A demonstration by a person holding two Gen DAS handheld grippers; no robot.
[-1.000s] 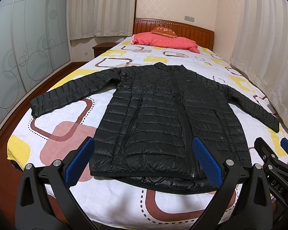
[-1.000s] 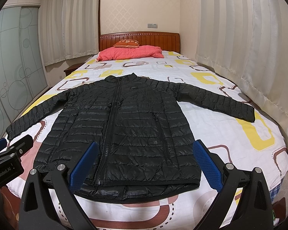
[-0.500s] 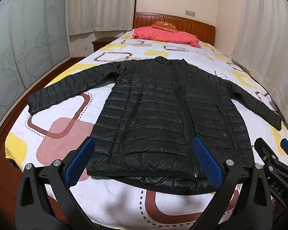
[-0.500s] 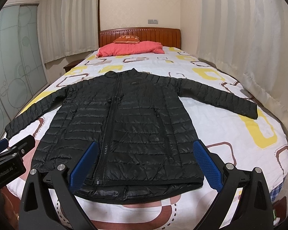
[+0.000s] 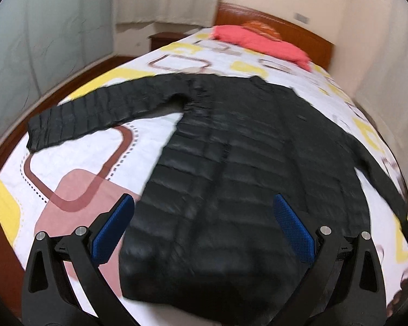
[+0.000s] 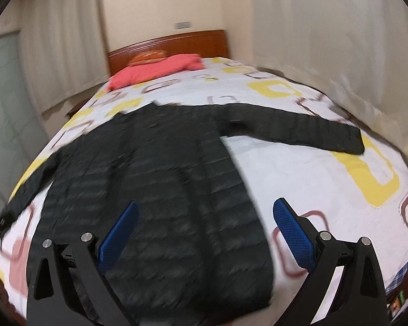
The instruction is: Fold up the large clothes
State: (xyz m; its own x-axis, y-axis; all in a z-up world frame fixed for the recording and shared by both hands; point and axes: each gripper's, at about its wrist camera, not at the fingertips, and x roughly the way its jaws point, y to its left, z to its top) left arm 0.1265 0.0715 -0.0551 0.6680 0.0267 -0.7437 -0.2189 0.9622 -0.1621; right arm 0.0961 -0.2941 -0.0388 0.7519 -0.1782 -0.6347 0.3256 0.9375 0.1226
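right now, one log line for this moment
stage: approach | jacket: flat on bed, unfolded | left gripper: open, empty | right gripper: open, empty

The black jacket [image 5: 247,179] shows quilted cloth with a slight sheen, stitched in ribbed bands across body and sleeves, though blur softens the weave. Under it the bedspread [image 5: 76,160] looks like matt white cloth, faintly puckered, printed with yellow, pink and brown shapes. At the head of the bed, the pillow [image 6: 155,72] is matt coral fabric, and the headboard [image 6: 176,43] is reddish wood with a smooth polished finish. The left tongs [image 5: 202,228] have matt black plastic arms, dimpled blue pads [image 5: 293,231] with a rubbery texture, and shiny metal bolt heads. The right tongs [image 6: 204,235] look the same. The curtains [image 6: 326,40] hang as pale, soft, pleated cloth.
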